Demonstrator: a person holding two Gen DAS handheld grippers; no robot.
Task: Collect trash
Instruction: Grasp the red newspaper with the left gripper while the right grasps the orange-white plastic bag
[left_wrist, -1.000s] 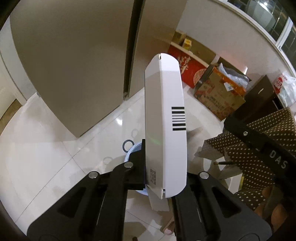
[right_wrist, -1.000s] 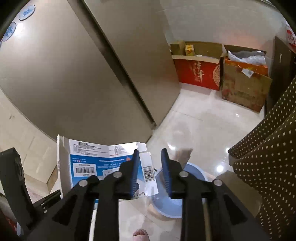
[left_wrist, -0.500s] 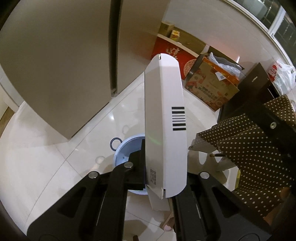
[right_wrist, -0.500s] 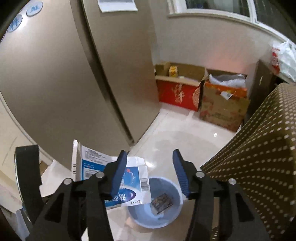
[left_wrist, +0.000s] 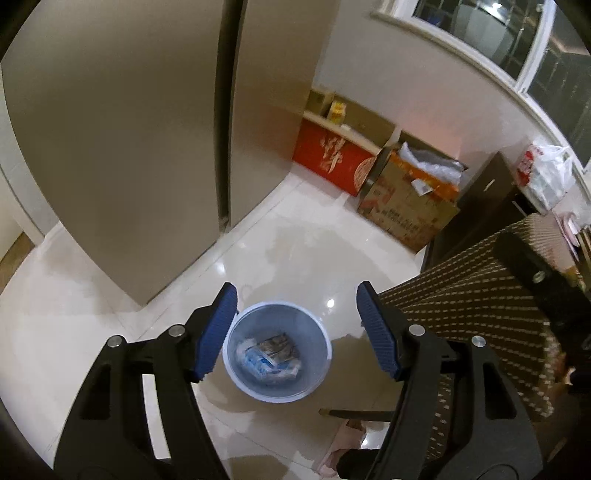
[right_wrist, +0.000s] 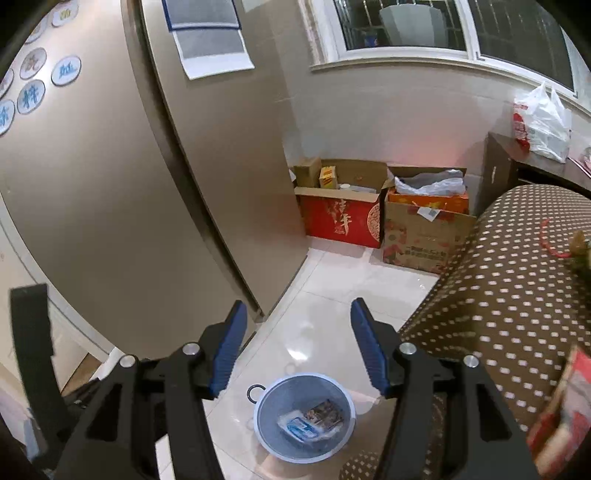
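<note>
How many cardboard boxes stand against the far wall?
2, side by side on the floor under the window: a red box nearest the fridge, and a brown box to its right, with plastic bags in it. Others may be hidden behind the dotted cloth.

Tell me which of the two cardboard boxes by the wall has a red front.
The left cardboard box, beside the fridge; the right cardboard box is plain brown with an orange rim.

Both wrist cameras are looking steeply down from above, sharing the blue bin (left_wrist: 277, 350) (right_wrist: 306, 417) and the tiled floor (left_wrist: 303, 251) (right_wrist: 332, 295).
</note>
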